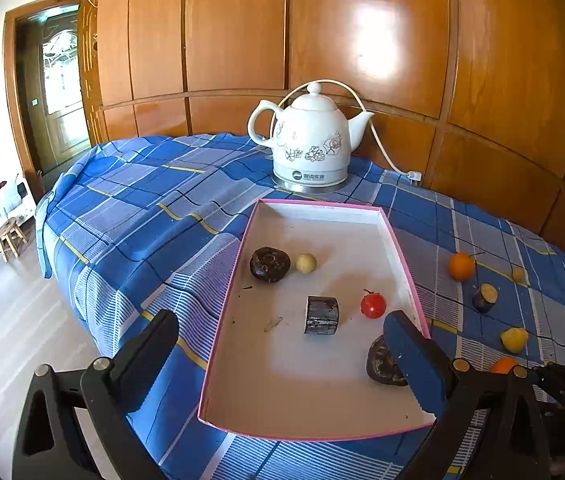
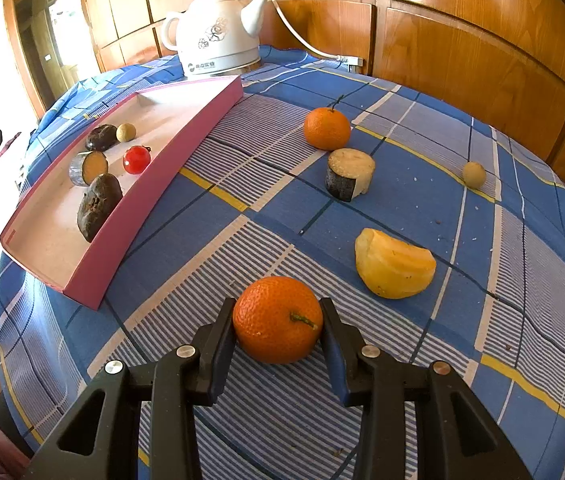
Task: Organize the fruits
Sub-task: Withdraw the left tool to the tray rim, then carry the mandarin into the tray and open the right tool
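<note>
A pink-rimmed white tray (image 1: 400, 254) (image 2: 186, 140) lies on the blue plaid table. In it are two dark wrinkled fruits (image 1: 269, 264) (image 1: 378, 360), a small pale ball (image 1: 306, 263), a dark cut cylinder (image 1: 321, 315) and a red cherry tomato (image 1: 373, 305). My left gripper (image 1: 282, 344) is open and empty over the tray's near end. My right gripper (image 2: 278, 320) is shut on an orange tangerine (image 2: 277, 319) resting on the cloth. On the cloth are also a second tangerine (image 2: 327, 127), a cut dark-skinned piece (image 2: 349, 174), a yellow wedge (image 2: 392, 264) and a small pale ball (image 2: 474, 174).
A white electric kettle (image 1: 309, 140) (image 2: 218, 36) with a white cord stands behind the tray, against the wooden wall panels. The table edge drops to the floor at the left, where a small wooden stool (image 1: 10, 236) stands.
</note>
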